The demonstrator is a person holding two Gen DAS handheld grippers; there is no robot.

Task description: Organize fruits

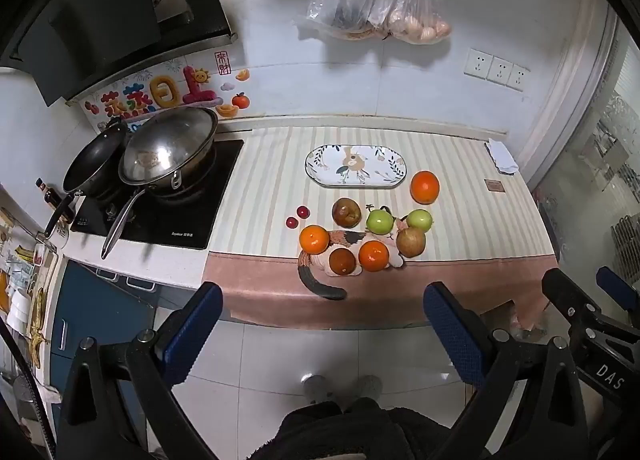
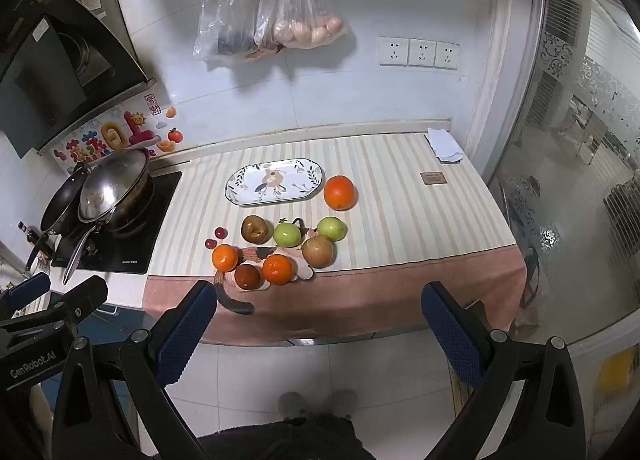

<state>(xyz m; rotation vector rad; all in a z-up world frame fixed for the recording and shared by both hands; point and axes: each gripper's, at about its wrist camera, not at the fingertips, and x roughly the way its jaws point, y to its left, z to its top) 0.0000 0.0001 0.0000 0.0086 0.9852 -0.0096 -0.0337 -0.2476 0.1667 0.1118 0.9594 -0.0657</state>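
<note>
Both the left gripper (image 1: pixel 320 334) and right gripper (image 2: pixel 320 334) are held wide open, empty. The fruits (image 1: pixel 374 256) are clustered on the counter (image 1: pixel 480 200), well beyond the fingertips, near the plate (image 1: pixel 356 170).

Home kitchen — wok (image 1: pixel 168 148) on hob (image 1: pixel 160 212), range hood (image 1: pixel 100 16) (wall sockets (image 1: pixel 496 70) on tile).

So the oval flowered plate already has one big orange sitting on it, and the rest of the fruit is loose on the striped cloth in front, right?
Not quite. The oval flowered plate holds nothing; the big orange sits on the striped cloth just beside the plate's right end, as the right wrist view shows. The rest of the fruit does lie loose on the cloth in front.
</note>
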